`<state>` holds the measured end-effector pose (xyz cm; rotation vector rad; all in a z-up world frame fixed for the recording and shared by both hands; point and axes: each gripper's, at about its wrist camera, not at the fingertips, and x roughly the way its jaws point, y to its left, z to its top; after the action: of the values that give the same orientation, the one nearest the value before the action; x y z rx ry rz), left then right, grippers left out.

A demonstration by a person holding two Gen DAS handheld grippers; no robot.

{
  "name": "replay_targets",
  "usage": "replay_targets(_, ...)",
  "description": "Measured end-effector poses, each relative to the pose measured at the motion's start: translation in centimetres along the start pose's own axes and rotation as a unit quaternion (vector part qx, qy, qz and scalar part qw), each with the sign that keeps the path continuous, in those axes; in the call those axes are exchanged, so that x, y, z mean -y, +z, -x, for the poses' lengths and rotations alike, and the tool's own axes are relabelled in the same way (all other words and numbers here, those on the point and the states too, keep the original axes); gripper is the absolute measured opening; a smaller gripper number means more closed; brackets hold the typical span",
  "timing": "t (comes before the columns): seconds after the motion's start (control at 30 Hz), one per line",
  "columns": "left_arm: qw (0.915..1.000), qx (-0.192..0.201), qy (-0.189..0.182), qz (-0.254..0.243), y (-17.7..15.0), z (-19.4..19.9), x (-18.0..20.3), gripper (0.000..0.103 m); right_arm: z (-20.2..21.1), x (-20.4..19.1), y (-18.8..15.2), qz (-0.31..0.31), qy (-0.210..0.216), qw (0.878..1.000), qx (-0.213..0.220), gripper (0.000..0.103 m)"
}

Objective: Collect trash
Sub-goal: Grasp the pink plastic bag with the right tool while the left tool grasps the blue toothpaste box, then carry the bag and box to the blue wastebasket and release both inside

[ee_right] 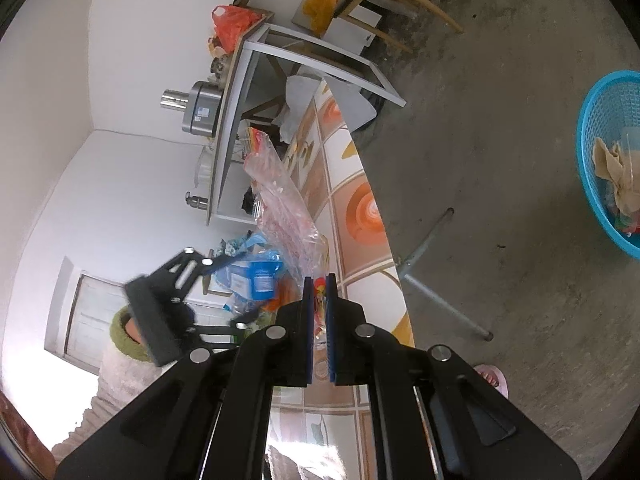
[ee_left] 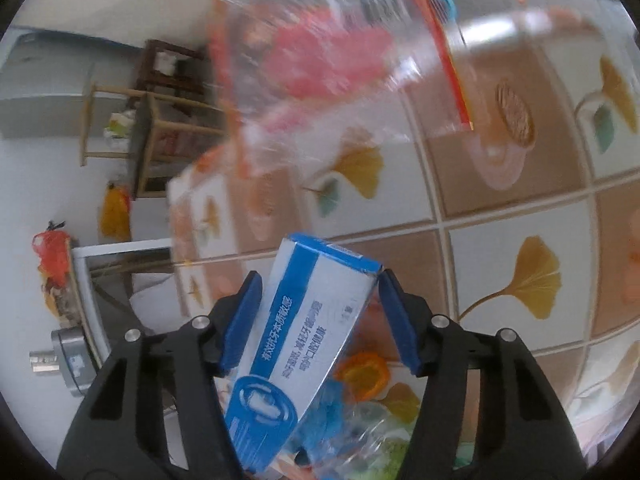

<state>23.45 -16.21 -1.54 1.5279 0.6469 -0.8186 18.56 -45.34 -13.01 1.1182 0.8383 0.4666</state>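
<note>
My left gripper [ee_left: 318, 284] is shut on a blue and white toothpaste box [ee_left: 304, 344], held tilted above the patterned tablecloth [ee_left: 500, 280]. A clear plastic bag with red print [ee_left: 316, 64] hangs blurred in front of it. In the right wrist view my right gripper [ee_right: 319, 280] is shut on the edge of that clear plastic bag [ee_right: 280, 208] and lifts it over the table. The left gripper [ee_right: 208, 280] with the toothpaste box [ee_right: 256, 280] shows to its left. A blue basket [ee_right: 600, 128] with crumpled trash stands on the floor at the far right.
More wrappers and an orange piece [ee_left: 364, 372] lie on the table below the box. A grey side table [ee_right: 280, 64] with a metal pot and orange bag stands behind. Wooden stools [ee_left: 152, 128] and a bare concrete floor [ee_right: 500, 160] lie beyond the table's edge.
</note>
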Motion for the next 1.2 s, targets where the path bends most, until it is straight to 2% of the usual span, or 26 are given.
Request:
replay_targets(0.1, 0.9985, 0.027, 0.031, 0.038, -0.6, 3.6, -1.6, 0.053, 0.6, -0.4, -0.2, 0.003, 0.006, 1.0, 0.007, 0.005)
replay_targets(0.23, 0.9911, 0.057, 0.081, 0.089, -2.4, 9.0, -3.7, 0.05, 1.5, -0.8, -0.4, 0.007, 0.013, 1.0, 0.019, 0.005)
replay_targets(0.4, 0.9713, 0.092, 0.115, 0.187, -5.9, 14.4, -6.3, 0.048, 2.3, -1.3, -0.8, 0.008, 0.025, 0.999, 0.027, 0.005)
replay_targets(0.5, 0.9526, 0.112, 0.119, 0.257, -8.4, 15.8, -8.1, 0.048, 2.3, -1.5, -1.1, 0.003, 0.033, 0.999, 0.026, 0.005)
replay_targets(0.63, 0.922, 0.134, 0.124, 0.341, -11.4, 17.4, -9.6, 0.048, 2.6, -2.3, -1.5, 0.008, 0.037, 0.999, 0.029, 0.005)
replay_targets(0.7, 0.9006, 0.155, 0.118, 0.389, -12.9, 18.8, -10.4, 0.047, 3.0, -2.7, -1.7, 0.012, 0.04, 0.999, 0.032, 0.005)
replay_targets(0.77, 0.8843, 0.177, 0.107, 0.419, -13.7, 19.8, -10.8, 0.047, 3.4, -3.0, -1.7, 0.014, 0.045, 0.998, 0.035, 0.005)
replay_targets(0.9, 0.8458, 0.233, 0.074, 0.474, -14.6, 21.9, -11.6, 0.046, 4.7, -3.5, -1.9, 0.011, 0.056, 0.997, 0.045, 0.005)
replay_targets(1.0, 0.8321, 0.261, 0.057, 0.486, -13.6, 22.1, -11.5, 0.045, 5.9, -3.6, -2.1, 0.01, 0.055, 0.997, 0.056, 0.005)
replay_targets(1.07, 0.8272, 0.279, 0.044, 0.486, -12.6, 21.9, -11.4, 0.045, 7.1, -3.5, -2.3, 0.008, 0.05, 0.997, 0.064, 0.005)
replay_targets(1.2, 0.8136, 0.327, -0.005, 0.481, -8.3, 21.0, -11.0, 0.045, 11.2, -2.6, -2.6, 0.004, 0.03, 0.994, 0.101, 0.005)
